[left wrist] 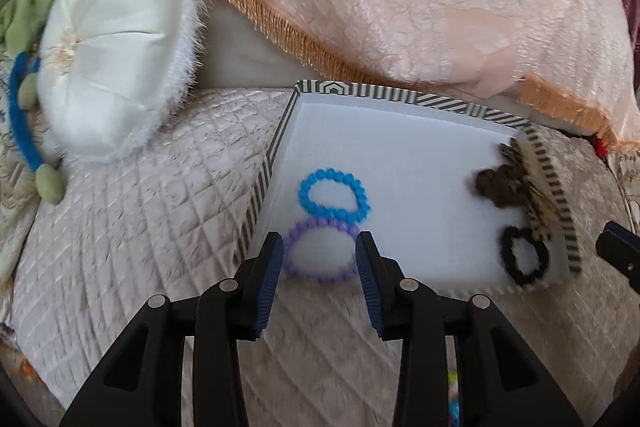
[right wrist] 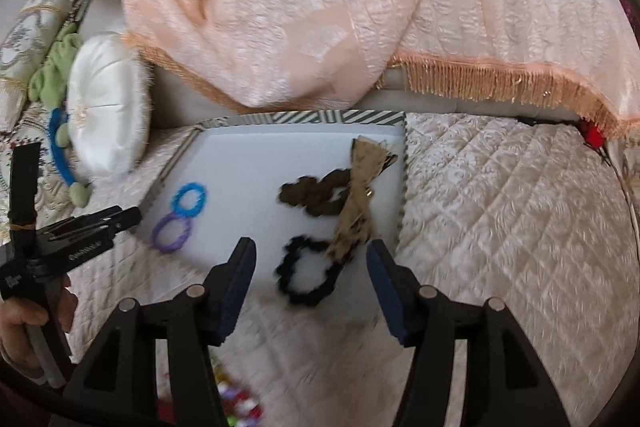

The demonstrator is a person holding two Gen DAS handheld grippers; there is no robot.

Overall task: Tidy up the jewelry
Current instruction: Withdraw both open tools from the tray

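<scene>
Both grippers are black plastic with angular, cut-out linkage arms, round silver pins at the joints and ribbed dark-blue pads (left wrist: 267, 279) on the fingers. The left gripper (right wrist: 120, 217), seen side-on, carries small white lettering and a grey handle.

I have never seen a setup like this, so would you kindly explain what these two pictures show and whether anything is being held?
A person holds two hand-operated grippers, each with a fisheye camera looking along its black jaws. One picture is from the left gripper, the other from the right gripper. On the quilted sofa lies a striped-rim tray with white foam. On it are a blue beaded bracelet, a purple beaded bracelet, a black scrunchie, a brown scrunchie and a beige spotted bow. Both jaws stand open, holding nothing.
</scene>
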